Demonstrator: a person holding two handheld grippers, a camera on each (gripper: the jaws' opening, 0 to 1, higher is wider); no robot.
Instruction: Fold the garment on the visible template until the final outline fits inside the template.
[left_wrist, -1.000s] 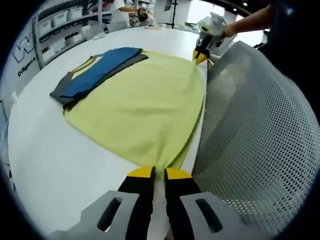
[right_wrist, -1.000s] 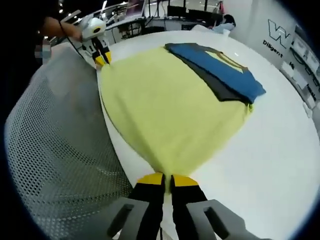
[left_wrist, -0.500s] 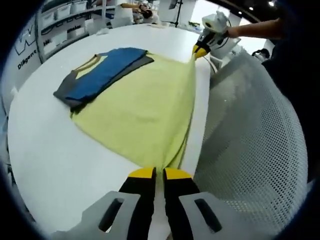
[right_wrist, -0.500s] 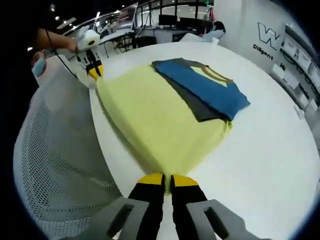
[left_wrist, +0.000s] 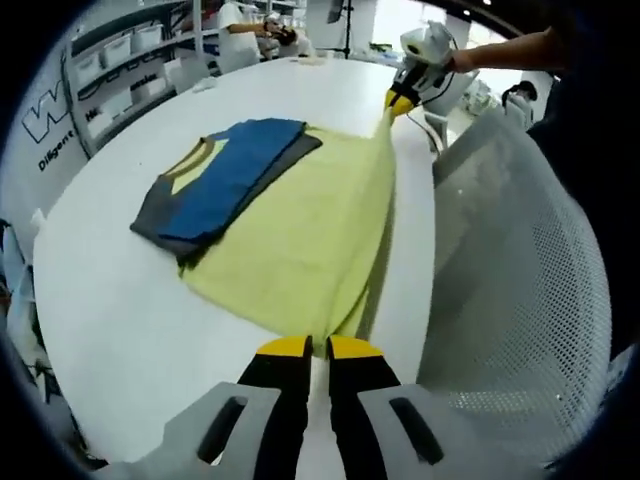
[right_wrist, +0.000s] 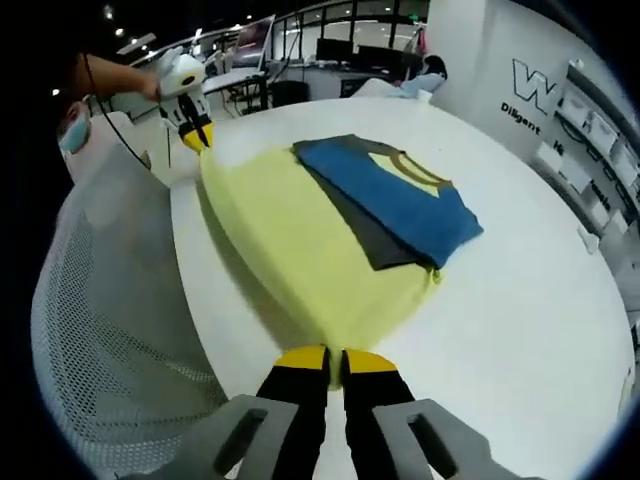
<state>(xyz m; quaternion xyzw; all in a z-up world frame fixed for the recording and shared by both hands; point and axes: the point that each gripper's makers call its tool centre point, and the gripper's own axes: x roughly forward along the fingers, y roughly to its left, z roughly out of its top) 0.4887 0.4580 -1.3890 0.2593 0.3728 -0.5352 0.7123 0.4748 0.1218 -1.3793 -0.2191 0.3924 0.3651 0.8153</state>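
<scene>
A white round table (left_wrist: 120, 330) beside a mesh chair (left_wrist: 520, 290), shelves (left_wrist: 120, 50) and desks behind.

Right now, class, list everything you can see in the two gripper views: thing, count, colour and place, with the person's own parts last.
Garment: one, yellow-green, spread on the table, two corners lifted.
Folded cloth: one, blue over grey with a yellow-green neck, on the garment's far edge.
Table: one, white, under it all.
Mesh chair back: one, white, beside the table.
Shelves: with bins, at the wall.
Left tongs: black, yellow tips, shut on a garment corner.
Right tongs: same colours, shut on another corner.
</scene>
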